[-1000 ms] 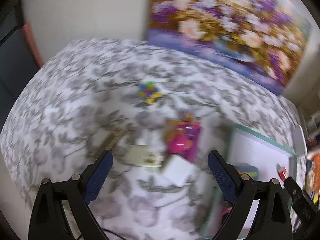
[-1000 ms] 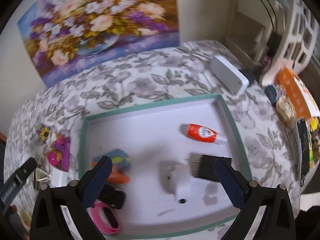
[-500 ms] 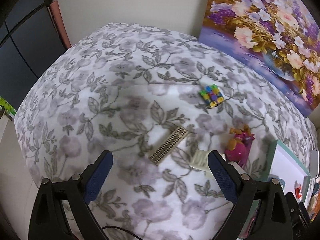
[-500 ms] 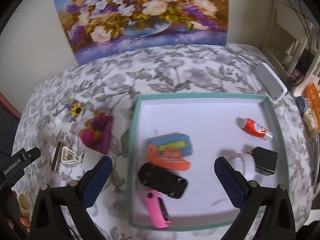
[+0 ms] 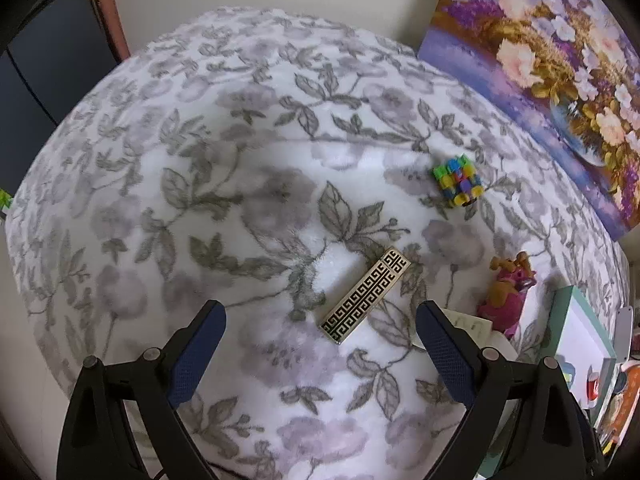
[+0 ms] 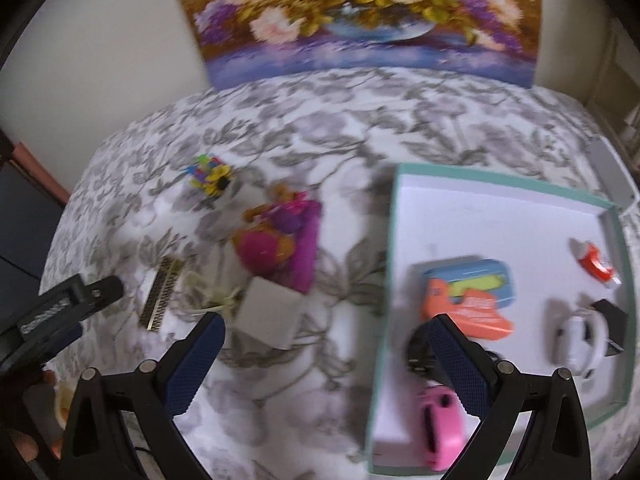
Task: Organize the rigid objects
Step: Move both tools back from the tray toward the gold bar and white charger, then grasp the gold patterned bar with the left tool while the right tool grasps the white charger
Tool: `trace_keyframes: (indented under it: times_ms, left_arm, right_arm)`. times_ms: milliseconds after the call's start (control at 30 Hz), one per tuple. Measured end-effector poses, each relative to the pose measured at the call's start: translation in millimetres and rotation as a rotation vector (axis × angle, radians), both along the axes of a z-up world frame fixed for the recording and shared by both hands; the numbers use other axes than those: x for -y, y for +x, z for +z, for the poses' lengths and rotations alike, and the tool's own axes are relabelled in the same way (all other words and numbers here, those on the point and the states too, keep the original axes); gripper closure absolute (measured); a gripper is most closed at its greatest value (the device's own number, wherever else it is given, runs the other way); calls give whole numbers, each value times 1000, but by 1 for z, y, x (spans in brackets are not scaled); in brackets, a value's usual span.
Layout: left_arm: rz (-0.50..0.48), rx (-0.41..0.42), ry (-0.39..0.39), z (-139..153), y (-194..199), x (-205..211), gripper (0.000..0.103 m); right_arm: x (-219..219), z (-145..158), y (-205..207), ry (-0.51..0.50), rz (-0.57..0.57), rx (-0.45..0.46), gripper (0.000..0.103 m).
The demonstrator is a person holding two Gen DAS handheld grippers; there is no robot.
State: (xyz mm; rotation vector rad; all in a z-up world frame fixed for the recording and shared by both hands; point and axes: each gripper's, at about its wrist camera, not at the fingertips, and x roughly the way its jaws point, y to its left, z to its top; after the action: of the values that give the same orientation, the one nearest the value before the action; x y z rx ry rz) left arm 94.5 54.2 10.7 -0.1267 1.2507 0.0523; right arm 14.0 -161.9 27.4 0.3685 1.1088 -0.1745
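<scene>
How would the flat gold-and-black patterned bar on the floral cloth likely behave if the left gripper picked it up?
The patterned bar looks rigid, so it probably stays straight. Lying flat on the fuzzy cloth, it may be hard to get the fingers under. Its glossy face could be slippery.

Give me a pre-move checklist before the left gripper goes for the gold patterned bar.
1. Left gripper open and empty: ok.
2. Gold patterned bar lies flat on the floral cloth, clear of neighbours: ok.
3. Bar lined up between the fingers: not ok, it lies diagonal and ahead of them.
4. Right gripper open, empty: ok.
5. Free space in the teal tray: ok.
6. Right wrist view sharp: not ok, blurred.
</scene>
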Motion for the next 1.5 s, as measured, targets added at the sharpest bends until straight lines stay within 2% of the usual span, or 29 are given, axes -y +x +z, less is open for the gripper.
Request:
trace_keyframes:
  times_ms: [167, 233, 500, 600, 767, 867, 933, 967, 1033, 1133, 1233, 1500]
  left_arm:
    - [-27, -16, -5, -16, 9, 4, 8]
    - [-48, -14, 0, -23, 13, 9, 12]
    - [-92, -32, 35, -43, 24, 21, 16]
    - [-102, -45, 54, -51, 27, 26, 26]
    - [-117, -18, 79, -52, 31, 31, 29]
    - [-137, -3, 90, -51, 33, 37, 37]
    - [-159, 3, 89, -49, 36, 44, 51]
    - [-173, 6, 87, -48, 36, 48, 54]
    - [-187, 8, 87, -46, 36, 52, 66]
    - [-190, 6, 95, -45, 36, 55, 76]
    - [-179, -4, 97, -44, 33, 55, 81]
    - [-149, -24, 84, -40, 28, 41, 82]
  right_arm:
    - [-9, -13, 10, 38, 12, -27, 12]
    - [-11, -19, 14, 50, 12, -39, 16]
    - [-15, -35, 28, 68, -6, -76, 20]
    - [-19, -41, 34, 56, -4, -91, 24]
    - [-27, -50, 44, 14, -3, -106, 28]
    - [-31, -51, 46, -19, 8, -108, 29]
    - [-36, -53, 49, -42, 17, -112, 32]
    - [-37, -53, 49, -55, 19, -115, 33]
    - [-38, -53, 50, -75, 21, -120, 41]
    - [-37, -54, 50, -79, 19, -119, 49]
    - [-30, -54, 44, -77, 12, -119, 58]
    - [-16, -48, 30, -22, -1, -117, 58]
